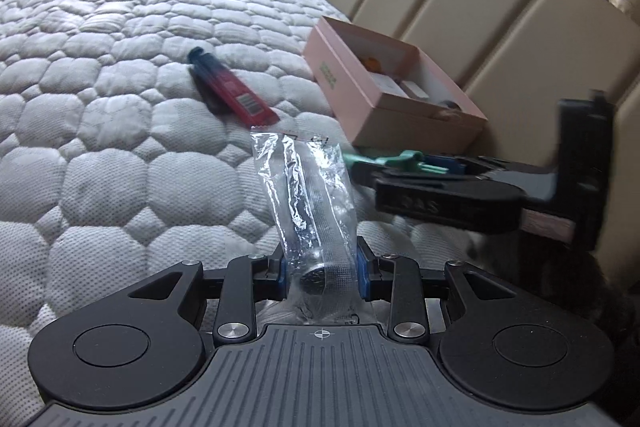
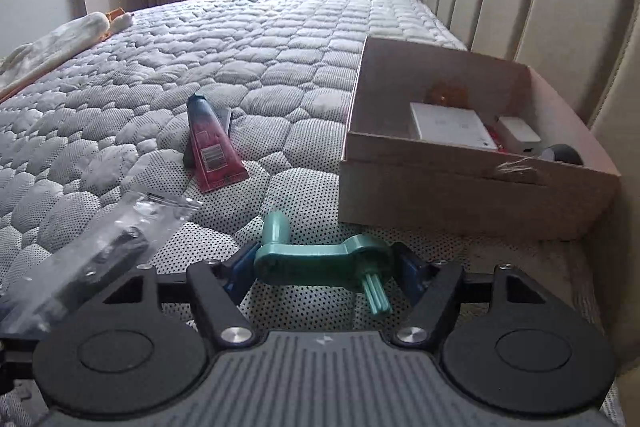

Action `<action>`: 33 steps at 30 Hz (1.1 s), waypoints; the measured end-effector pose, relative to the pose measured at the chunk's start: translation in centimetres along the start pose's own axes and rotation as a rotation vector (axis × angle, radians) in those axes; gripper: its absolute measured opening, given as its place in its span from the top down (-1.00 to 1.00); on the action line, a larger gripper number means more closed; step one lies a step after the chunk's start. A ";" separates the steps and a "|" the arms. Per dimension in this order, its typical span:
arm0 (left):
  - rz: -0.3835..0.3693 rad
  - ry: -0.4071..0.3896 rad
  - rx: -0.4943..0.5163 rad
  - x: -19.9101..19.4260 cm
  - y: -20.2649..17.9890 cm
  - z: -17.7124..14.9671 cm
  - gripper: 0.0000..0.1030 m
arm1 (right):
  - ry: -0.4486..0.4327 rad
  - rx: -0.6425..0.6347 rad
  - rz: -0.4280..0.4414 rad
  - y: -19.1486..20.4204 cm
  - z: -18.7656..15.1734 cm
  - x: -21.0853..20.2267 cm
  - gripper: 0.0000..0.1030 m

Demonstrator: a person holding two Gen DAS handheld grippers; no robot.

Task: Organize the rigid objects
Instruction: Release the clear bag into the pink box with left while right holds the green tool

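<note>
Now both grippers loaded. Left gripper (image 1: 322, 273) clamped on clear bag (image 1: 308, 187) w/ dark metal part inside, held above mattress (image 1: 100, 107), near the pink box (image 1: 380, 107). Right gripper (image 2: 324, 267) grips teal crank handle (image 2: 320, 259) just in front of box. Red tube (image 2: 212, 147) lies on mattress left of box.

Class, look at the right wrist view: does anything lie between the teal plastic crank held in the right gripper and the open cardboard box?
Nothing visible does. The teal plastic crank sits in the right gripper, and only bare quilted mattress lies before the open cardboard box. The red tube lies off to the left.
</note>
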State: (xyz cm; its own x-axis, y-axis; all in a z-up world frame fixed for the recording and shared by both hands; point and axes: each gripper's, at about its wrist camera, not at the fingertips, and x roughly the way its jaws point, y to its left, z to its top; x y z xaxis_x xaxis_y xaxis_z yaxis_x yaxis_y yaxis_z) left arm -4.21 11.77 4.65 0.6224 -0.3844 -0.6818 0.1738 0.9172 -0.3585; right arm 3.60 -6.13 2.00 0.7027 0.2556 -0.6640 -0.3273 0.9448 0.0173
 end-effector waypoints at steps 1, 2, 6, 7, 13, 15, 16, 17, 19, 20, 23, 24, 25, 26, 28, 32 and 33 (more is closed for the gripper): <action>-0.009 0.002 0.008 0.1 -0.5 -0.1 0.34 | -0.012 -0.009 -0.002 -0.2 -0.4 -1.1 -0.38; -0.022 0.003 0.019 0.2 -1.0 -0.2 0.34 | -0.018 -0.012 -0.003 -0.5 -0.8 -2.0 -0.38; -0.076 0.000 0.078 0.6 -3.8 -0.1 0.34 | -0.058 -0.027 -0.048 -2.3 -3.3 -6.9 -0.38; -0.087 0.000 0.093 0.8 -4.7 0.1 0.34 | -0.066 -0.030 -0.066 -2.7 -4.0 -7.8 -0.38; -0.135 -0.006 0.153 2.9 -9.6 3.5 0.34 | -0.105 0.005 -0.133 -5.6 -7.3 -11.7 -0.38; -0.125 -0.039 0.182 3.8 -11.1 5.5 0.34 | -0.109 0.024 -0.139 -6.4 -8.0 -12.0 -0.38; -0.118 -0.058 0.190 4.3 -11.7 6.5 0.34 | -0.107 0.038 -0.137 -6.9 -8.2 -12.0 -0.38; -0.111 -0.078 0.191 5.0 -12.3 7.8 0.34 | -0.107 0.049 -0.134 -7.3 -8.3 -11.9 -0.38; -0.101 -0.106 0.175 6.5 -13.0 10.0 0.34 | -0.108 0.074 -0.130 -8.1 -8.5 -11.8 -0.38; -0.084 -0.124 0.166 7.4 -13.4 11.3 0.34 | -0.112 0.079 -0.125 -8.4 -8.5 -11.8 -0.38; -0.030 -0.169 0.135 10.5 -13.7 14.6 0.34 | -0.133 0.074 -0.116 -8.5 -8.8 -12.0 -0.37; -0.017 -0.175 0.119 11.5 -13.7 15.5 0.34 | -0.142 0.069 -0.116 -8.4 -8.9 -12.0 -0.37; -0.011 -0.180 0.096 12.6 -13.5 16.4 0.33 | -0.149 0.066 -0.118 -8.3 -8.9 -12.0 -0.38; -0.004 -0.182 0.073 13.6 -13.4 17.1 0.33 | -0.154 0.064 -0.118 -8.3 -9.0 -12.0 -0.37; 0.040 -0.138 0.082 16.2 -13.4 18.1 0.32 | -0.157 0.061 -0.111 -8.2 -9.2 -12.1 -0.37; 0.128 -0.043 0.099 19.7 -13.6 17.9 0.32 | -0.153 0.060 -0.098 -8.1 -9.2 -11.9 -0.37; 0.130 -0.043 0.095 19.7 -13.5 17.8 0.32 | -0.154 0.054 -0.099 -8.0 -9.4 -12.1 -0.37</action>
State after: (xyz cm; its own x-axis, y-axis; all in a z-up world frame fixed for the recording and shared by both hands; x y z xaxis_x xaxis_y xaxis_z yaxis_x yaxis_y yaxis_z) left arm 19.28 -6.32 7.38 0.6762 -0.2592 -0.6896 0.1600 0.9654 -0.2059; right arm -8.20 -18.75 2.92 0.8194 0.1857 -0.5423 -0.2208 0.9753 0.0004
